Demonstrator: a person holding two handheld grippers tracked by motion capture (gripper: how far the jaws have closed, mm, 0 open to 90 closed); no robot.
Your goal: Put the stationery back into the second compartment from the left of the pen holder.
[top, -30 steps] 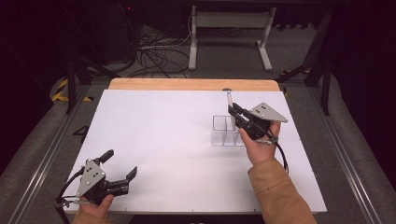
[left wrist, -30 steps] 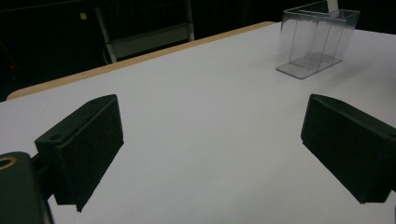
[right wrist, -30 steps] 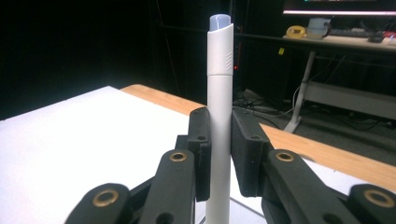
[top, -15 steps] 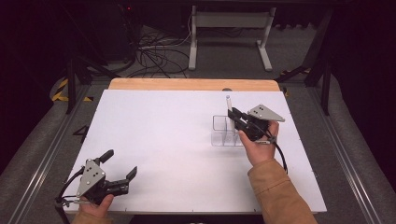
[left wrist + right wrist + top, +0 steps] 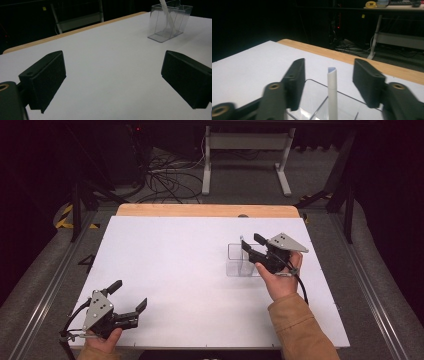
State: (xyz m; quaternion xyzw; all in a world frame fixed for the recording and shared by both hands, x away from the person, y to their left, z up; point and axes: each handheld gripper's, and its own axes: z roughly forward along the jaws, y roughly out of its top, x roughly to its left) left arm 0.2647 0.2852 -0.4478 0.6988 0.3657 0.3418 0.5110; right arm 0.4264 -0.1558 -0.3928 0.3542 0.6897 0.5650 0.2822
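While the white pen (image 5: 332, 92) stands upright in the clear box (image 5: 240, 260), the right gripper (image 5: 328, 81) hovers just above that box with its jaws spread to either side of the pen's tip, touching nothing — so the pen looks placed, or else not yet grasped. Well away from the box, at the table's (image 5: 175, 260) near corner, the left gripper (image 5: 131, 297) rests released and empty — nothing stands in the way
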